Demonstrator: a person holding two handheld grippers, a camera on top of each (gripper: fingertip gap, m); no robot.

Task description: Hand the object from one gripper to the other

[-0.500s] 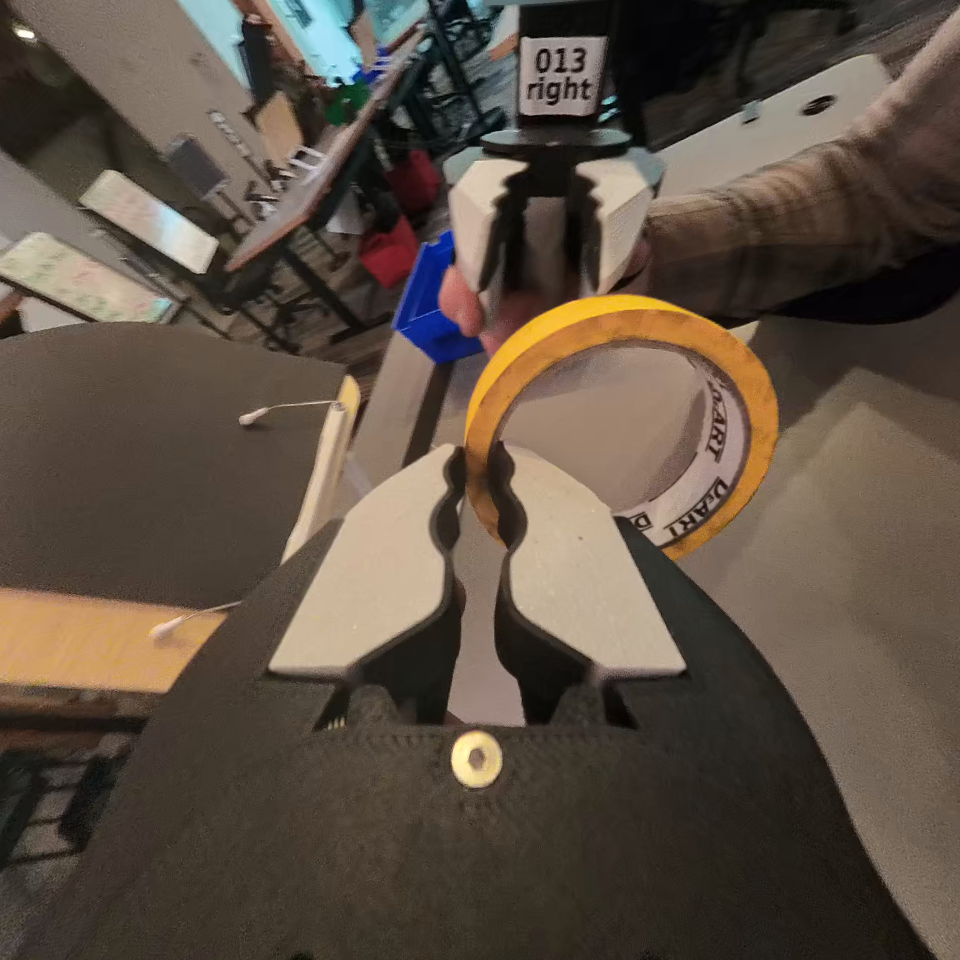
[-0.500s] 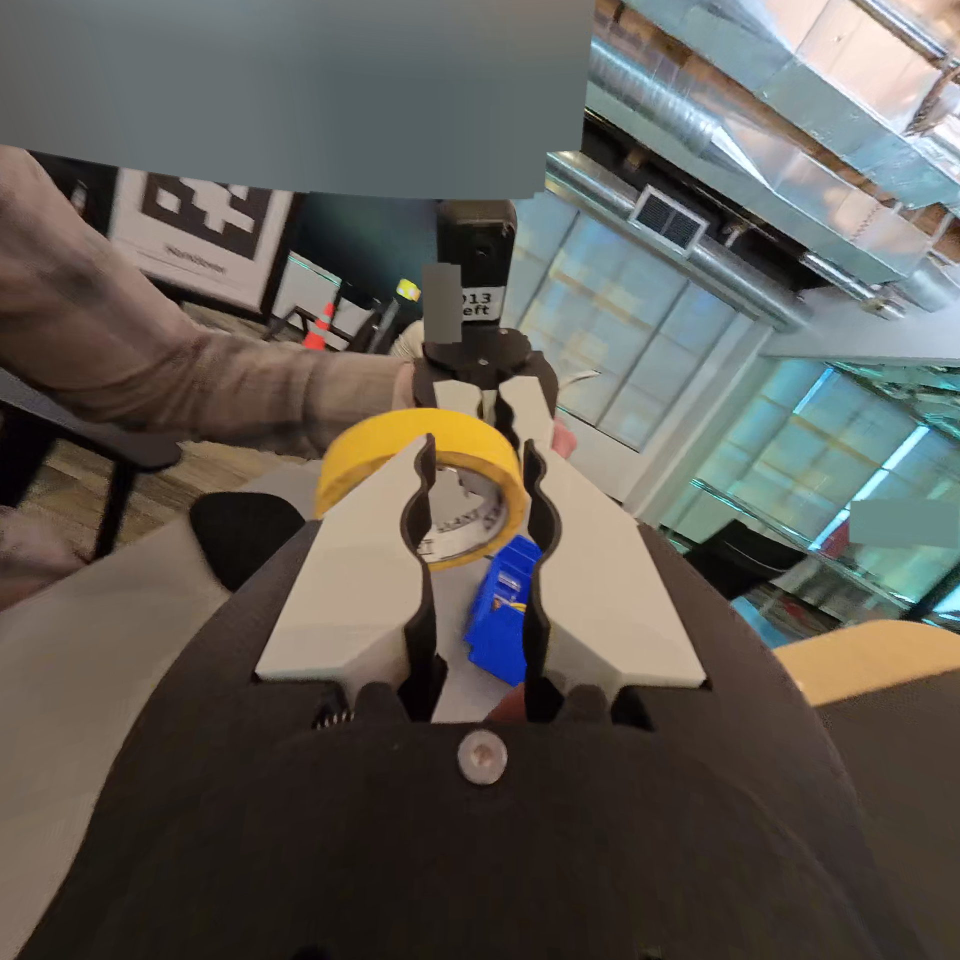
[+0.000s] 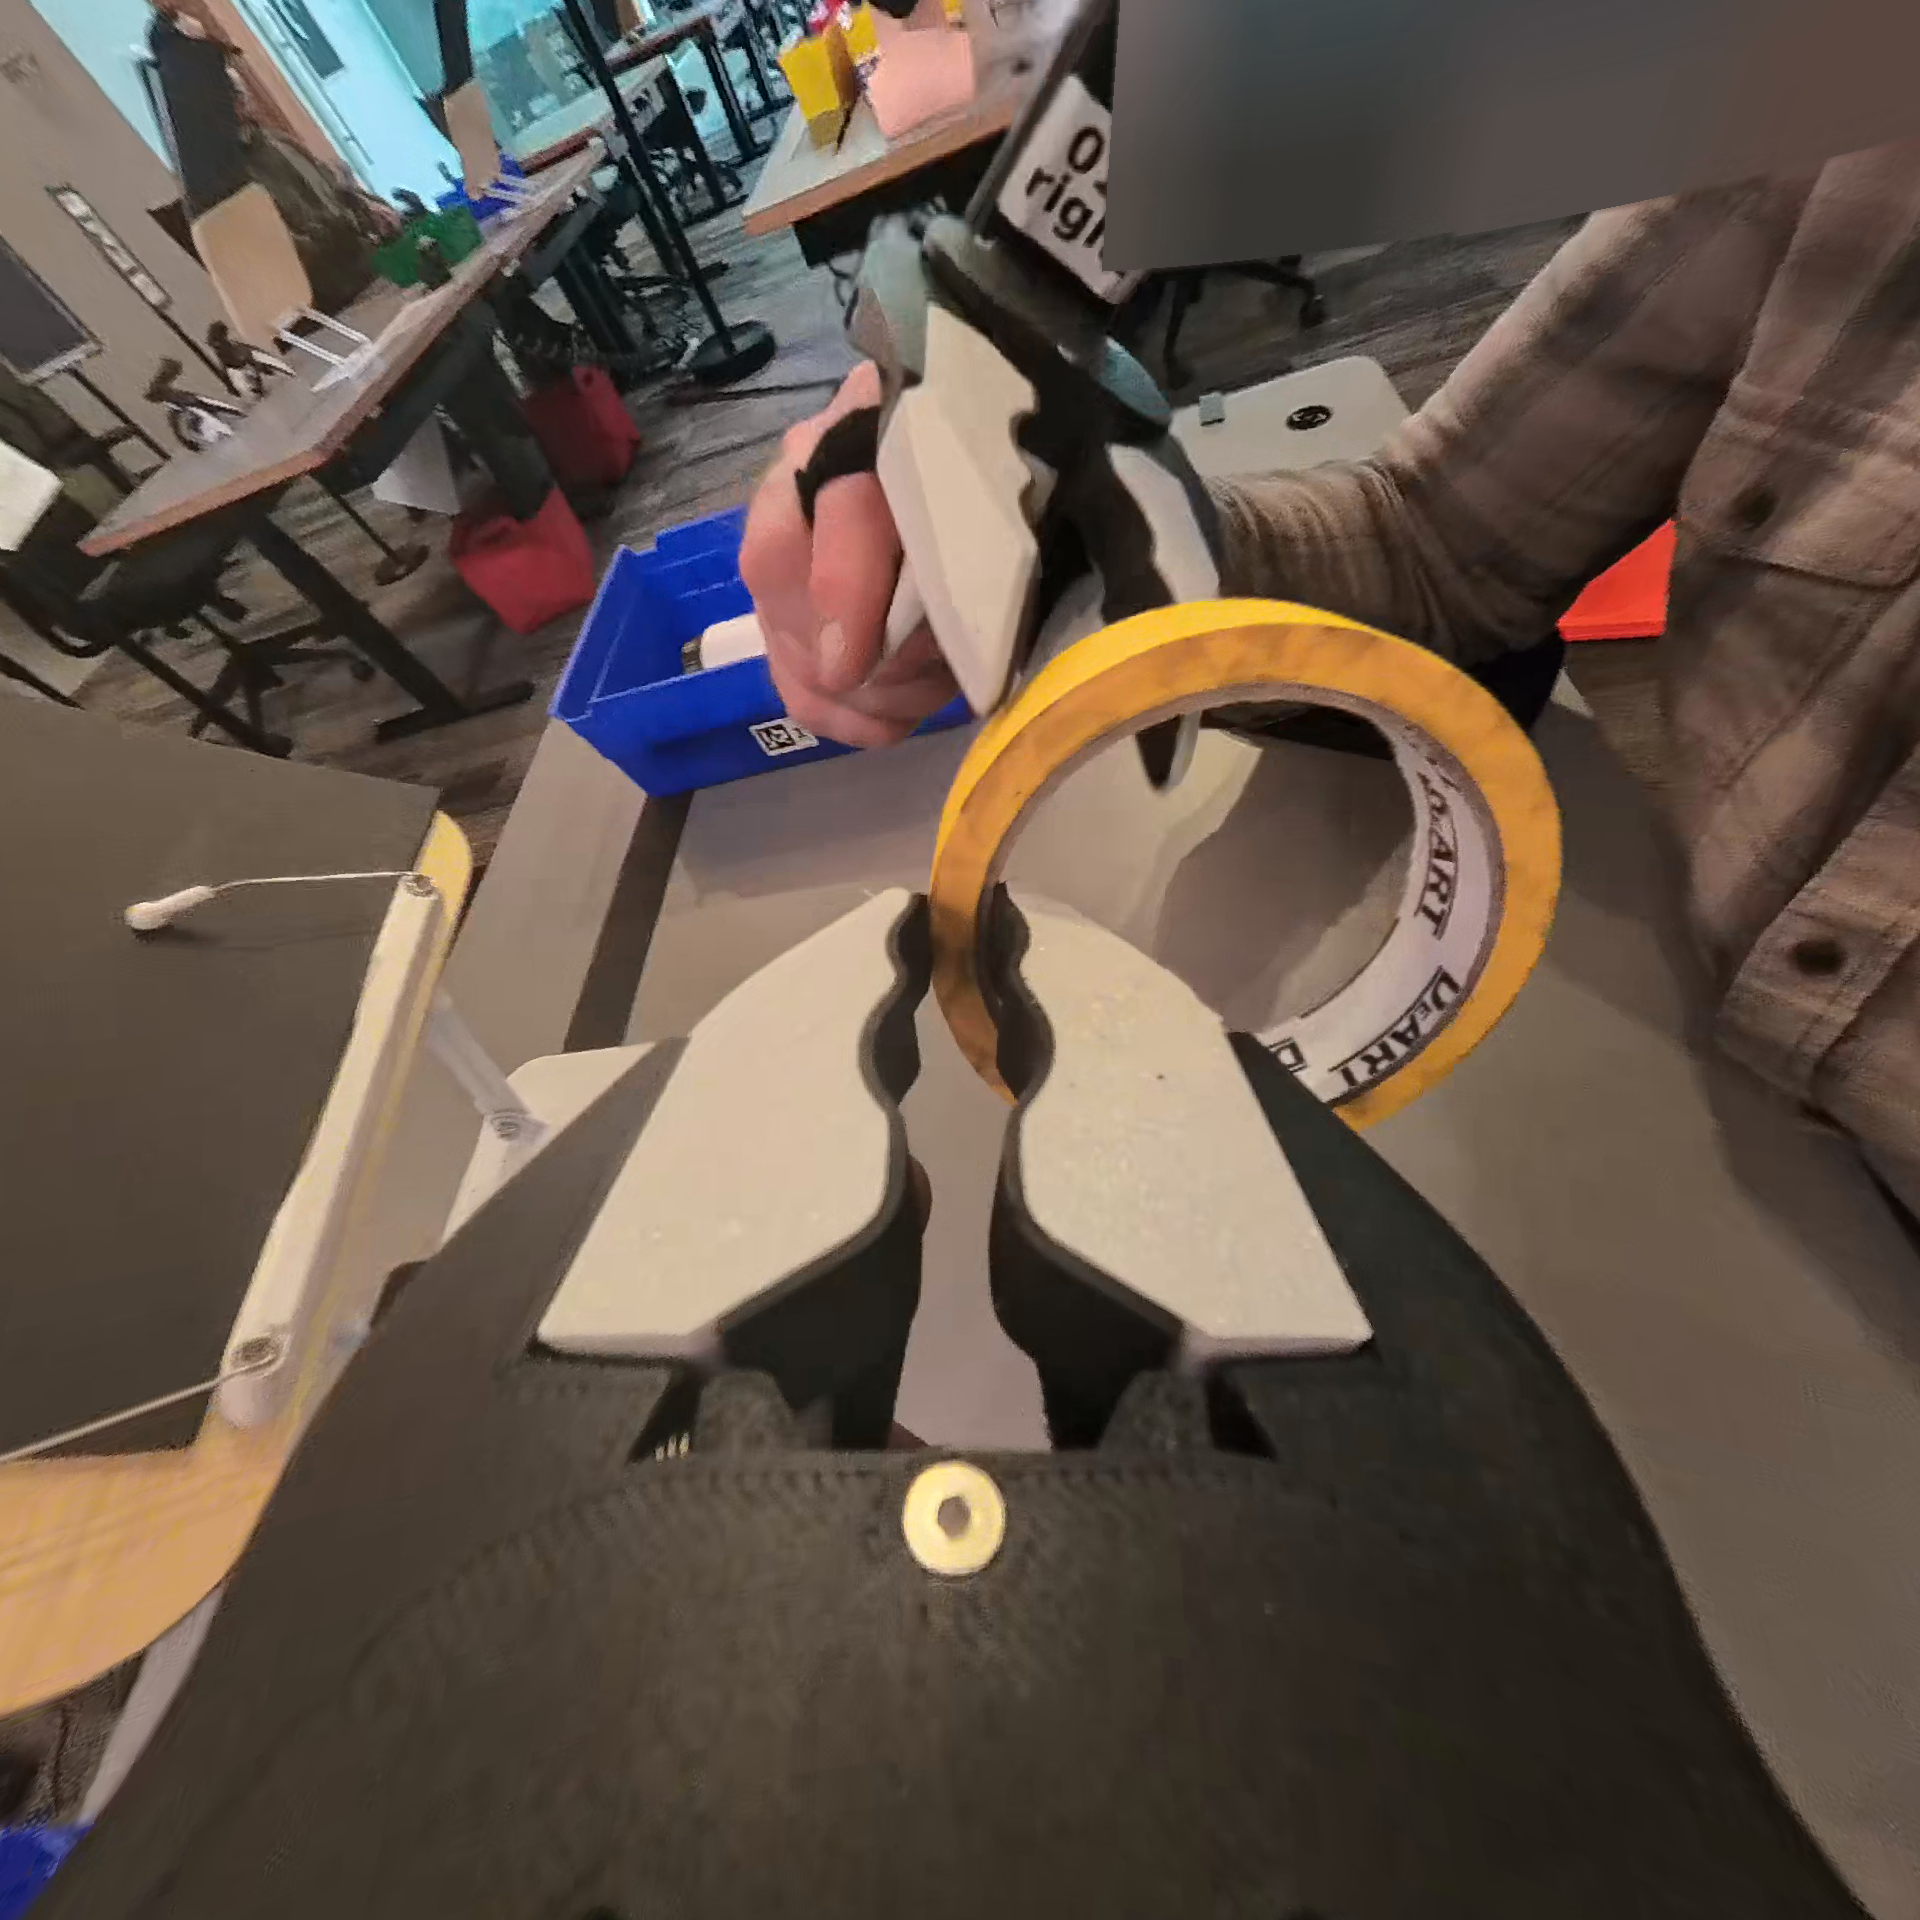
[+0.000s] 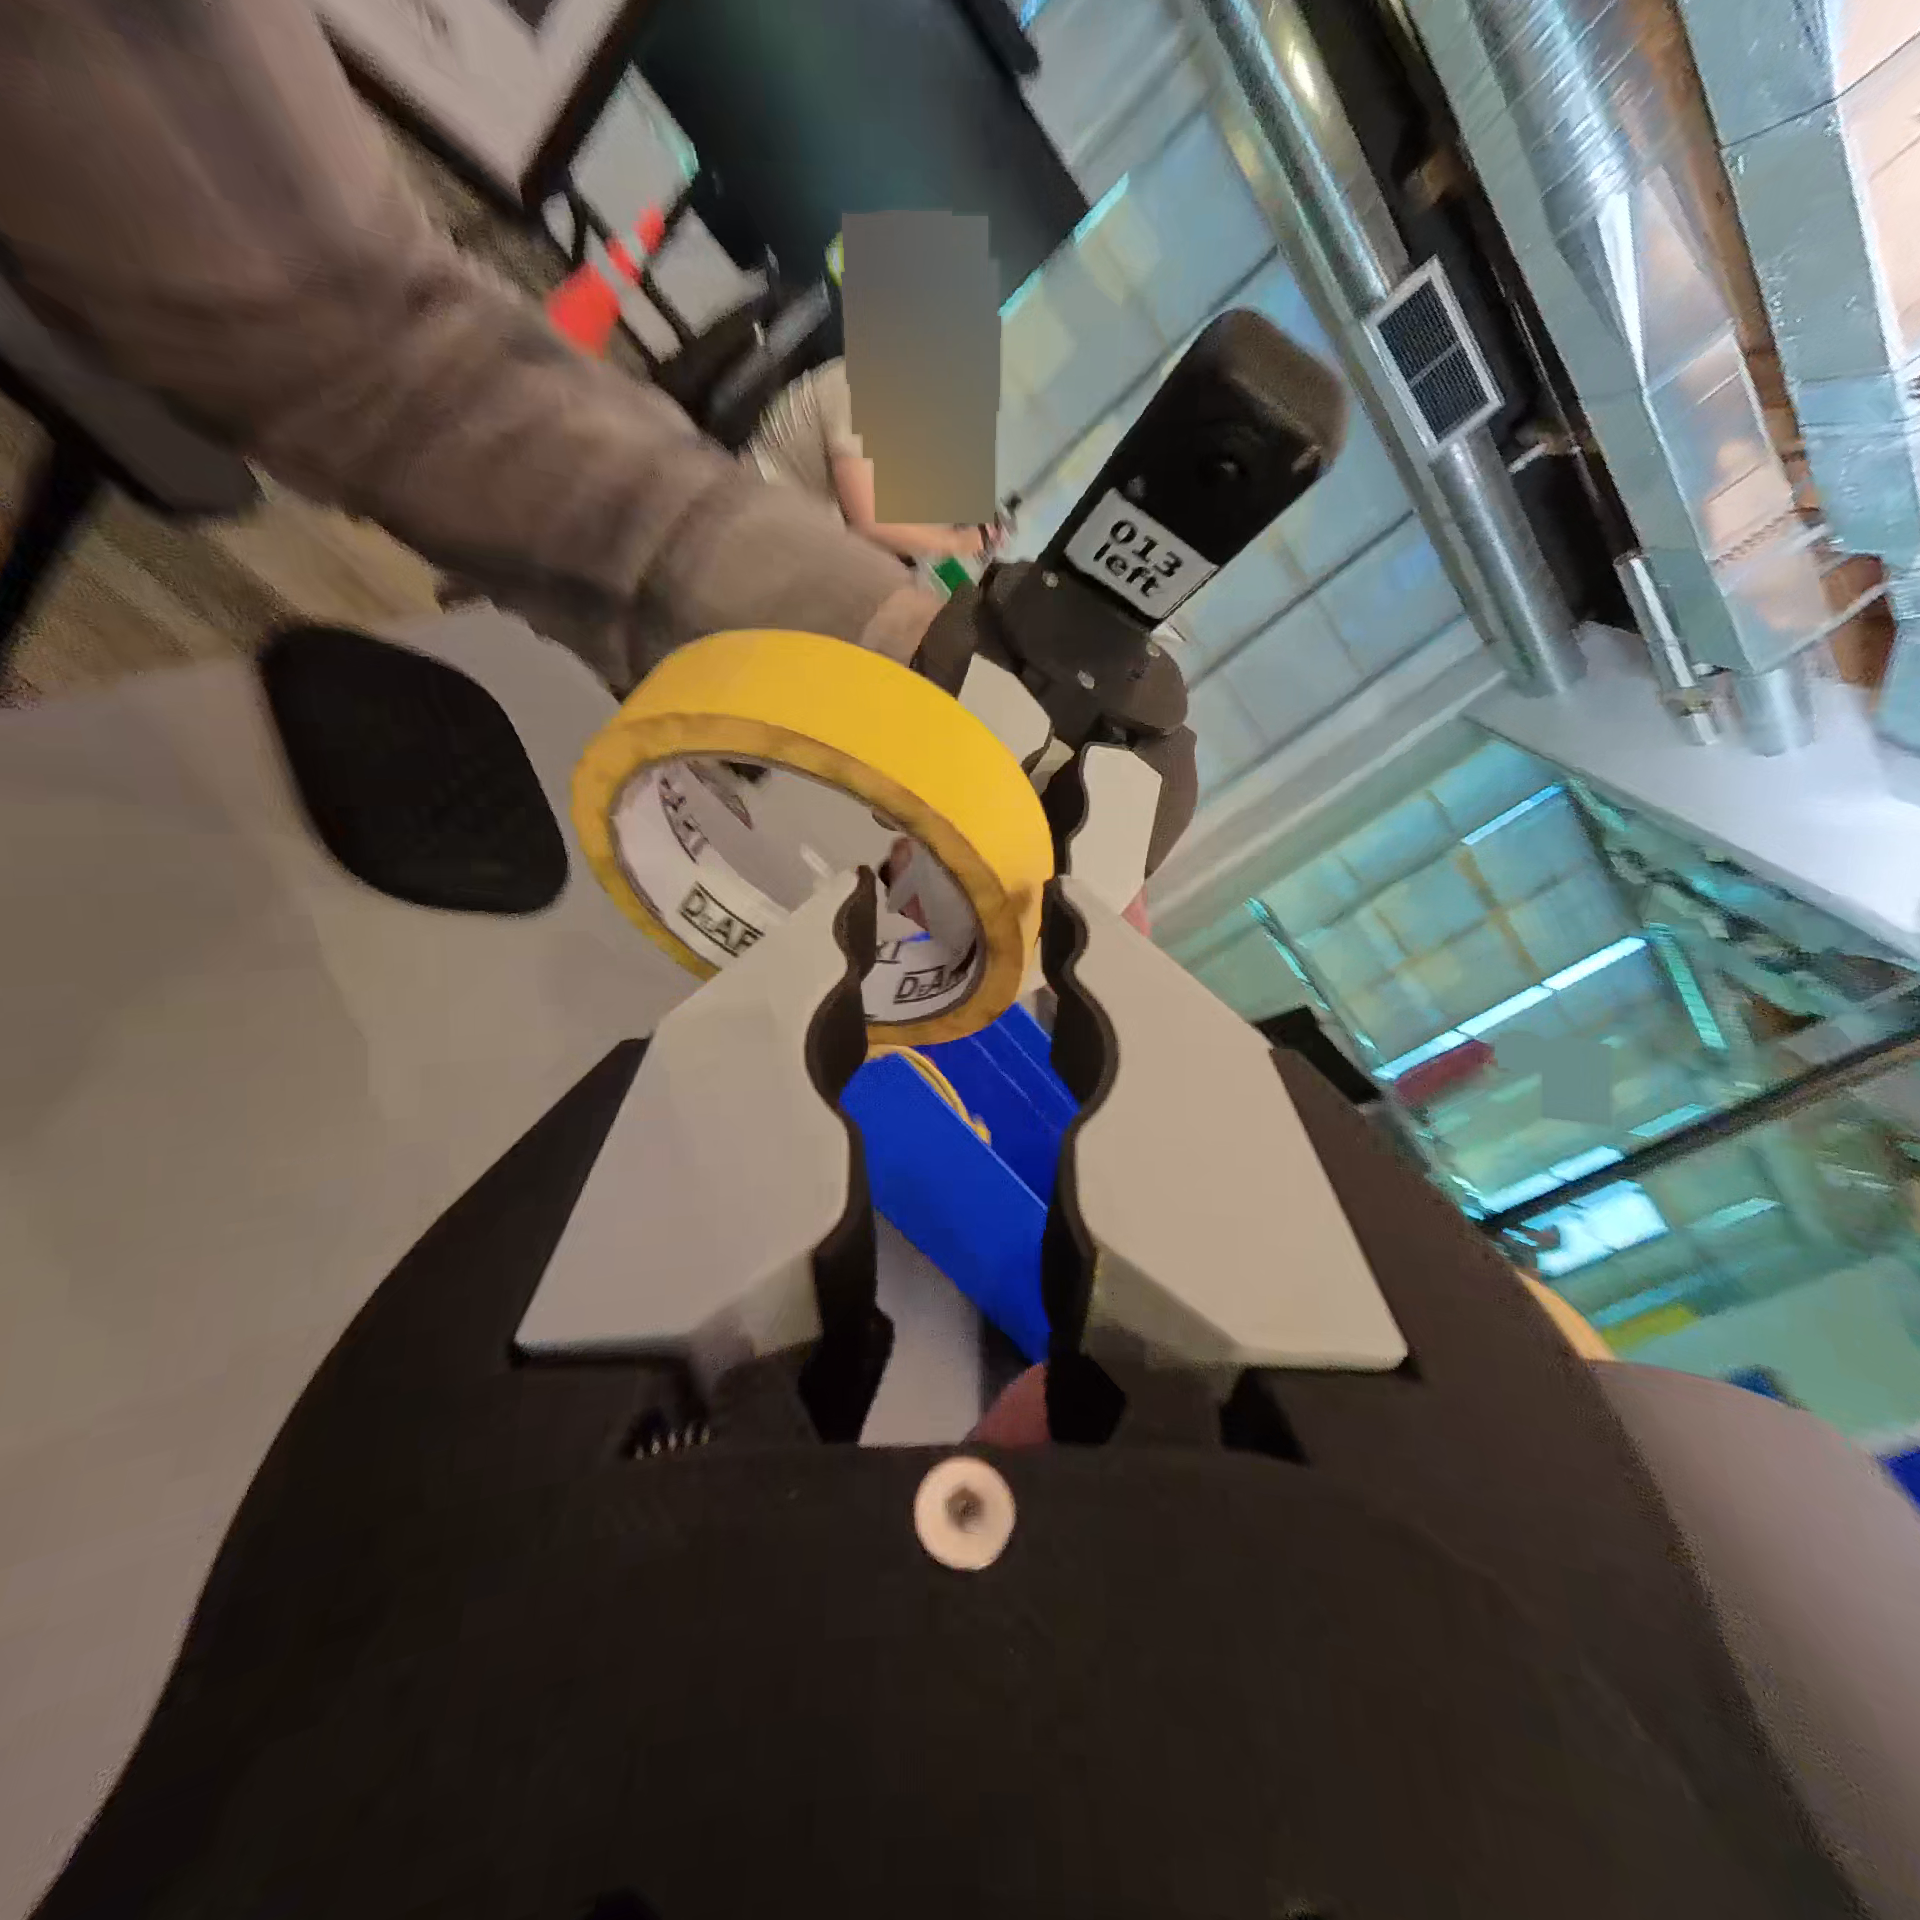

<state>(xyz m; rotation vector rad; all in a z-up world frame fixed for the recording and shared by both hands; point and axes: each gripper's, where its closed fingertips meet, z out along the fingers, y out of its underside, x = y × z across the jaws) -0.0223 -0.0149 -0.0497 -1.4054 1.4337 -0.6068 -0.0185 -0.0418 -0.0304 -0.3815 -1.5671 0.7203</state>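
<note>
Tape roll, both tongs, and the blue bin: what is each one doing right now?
Tape roll: held up on edge, pinched by its wall.
Left tongs: shut on the tape roll.
Right tongs: open, straddling the ring's wall on the far side, not squeezing yet.
Blue bin: open on top, with a white thing inside.
</note>
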